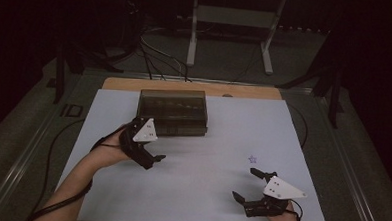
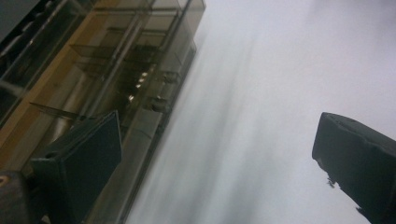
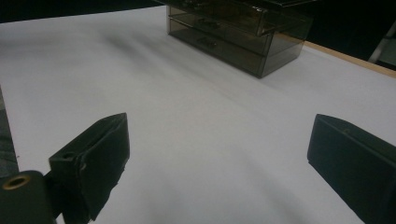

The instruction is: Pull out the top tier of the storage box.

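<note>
A smoky see-through drawer box (image 1: 173, 111) stands at the back middle of the white table (image 1: 205, 201). My left gripper (image 1: 148, 142) is held just in front of the box's left end, open, nothing between its jaws. In the left gripper view the box (image 2: 116, 70) lies close on the left, one jaw in front of it, and the left gripper (image 2: 219, 158) is spread wide. My right gripper (image 1: 245, 182) hovers near the table's front right, open and empty. In the right gripper view the right gripper (image 3: 219, 154) faces the box (image 3: 238, 32) far across the bare top.
A small blue star mark (image 1: 253, 159) is on the table just beyond the right gripper. A wooden strip (image 1: 192, 87) runs along the table's far edge. Cables and a white frame (image 1: 233, 22) lie on the dark floor behind.
</note>
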